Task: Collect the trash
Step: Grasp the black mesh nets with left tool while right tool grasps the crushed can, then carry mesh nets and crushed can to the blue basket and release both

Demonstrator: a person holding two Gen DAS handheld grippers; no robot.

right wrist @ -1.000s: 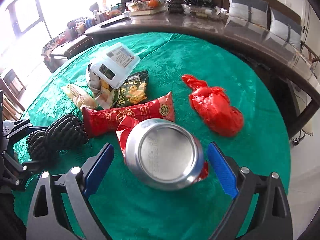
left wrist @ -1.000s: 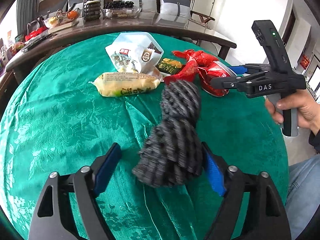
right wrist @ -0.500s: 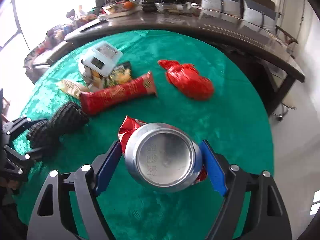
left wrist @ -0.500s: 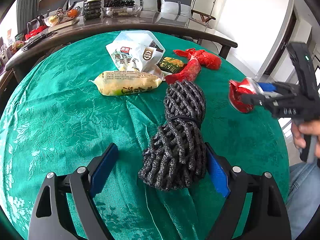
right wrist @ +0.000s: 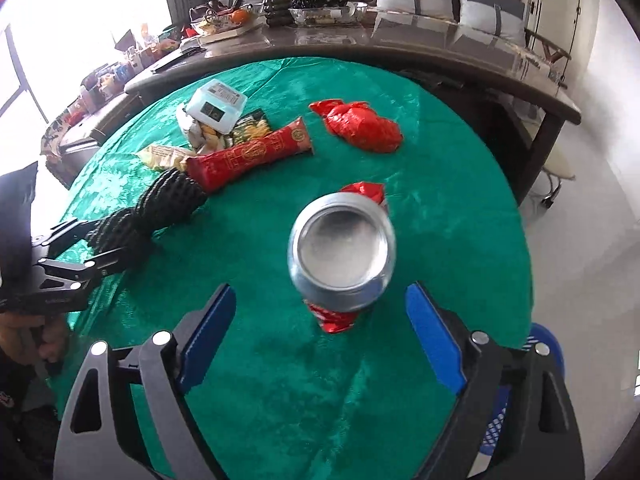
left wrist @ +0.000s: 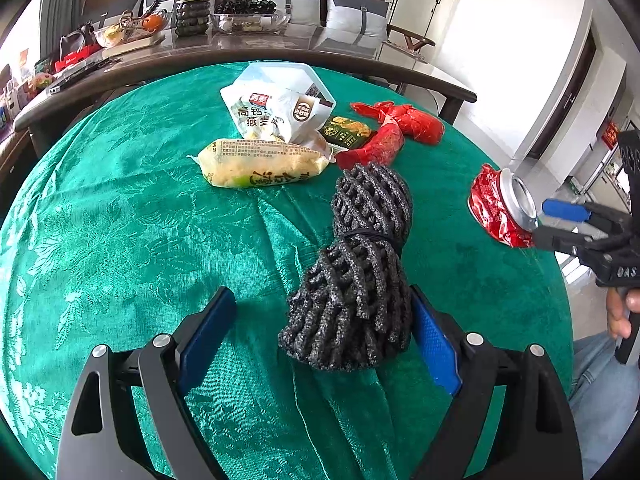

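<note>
The crushed can [right wrist: 342, 254], red with a bare silver end, sits to the right of the black foam net [left wrist: 360, 264], near the edge of the desk [left wrist: 120, 240]; whether it rests on the cloth I cannot tell. The right gripper [right wrist: 320, 336] has just been opening its jaws, and they stand wide and free of the can just ahead of them. The can is probably light, thin, springy and slick, so gripping across its dented waist seems best. The left gripper [left wrist: 320, 328] gapes around the soft net without pinching it.
</note>
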